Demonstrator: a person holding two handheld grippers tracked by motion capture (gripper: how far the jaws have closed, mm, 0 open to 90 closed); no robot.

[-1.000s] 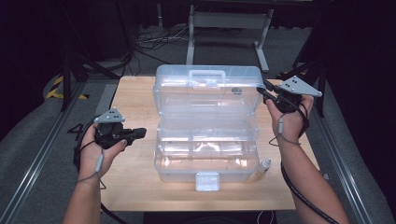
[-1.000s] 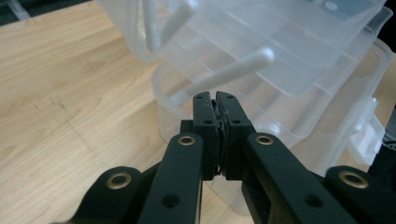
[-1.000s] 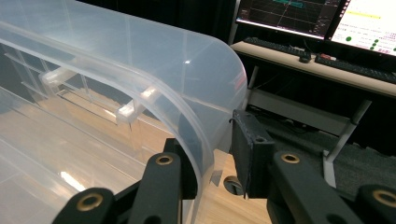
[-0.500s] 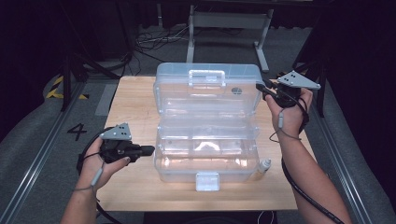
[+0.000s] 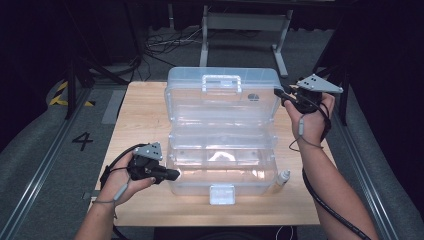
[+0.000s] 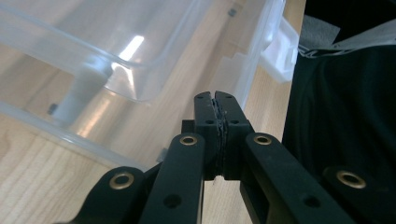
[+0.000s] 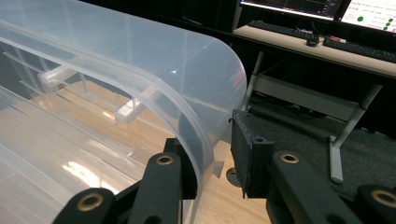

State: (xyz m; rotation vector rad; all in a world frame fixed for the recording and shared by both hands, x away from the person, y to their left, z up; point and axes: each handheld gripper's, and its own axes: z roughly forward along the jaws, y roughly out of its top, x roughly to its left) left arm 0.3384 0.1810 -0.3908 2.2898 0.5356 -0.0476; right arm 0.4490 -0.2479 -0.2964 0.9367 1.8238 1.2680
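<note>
On the wooden table [image 5: 140,120] a clear plastic toolbox [image 5: 222,145] was seen, sitting near the middle with its lid [image 5: 222,97] swung up and back, handle [image 5: 221,82] at the top, white latch [image 5: 222,194] on the front wall. At the box's front left corner the left gripper [image 5: 172,174] was held in the left hand [image 5: 125,180], tips just beside the box wall; in the left gripper view its jaws were pressed together with nothing between them. At the lid's right edge the right gripper [image 5: 278,93] was held in the right hand [image 5: 310,120]. In the right gripper view the jaws were spread, with the curved lid rim [image 7: 205,140] lying between them, against the left jaw and apart from the right one. Just beside the box's front right corner a small white bottle [image 5: 282,179] was noted, on the table. Behind the box, beyond the table, a metal stand [image 5: 245,30] and floor cables [image 5: 165,45] were seen.
</note>
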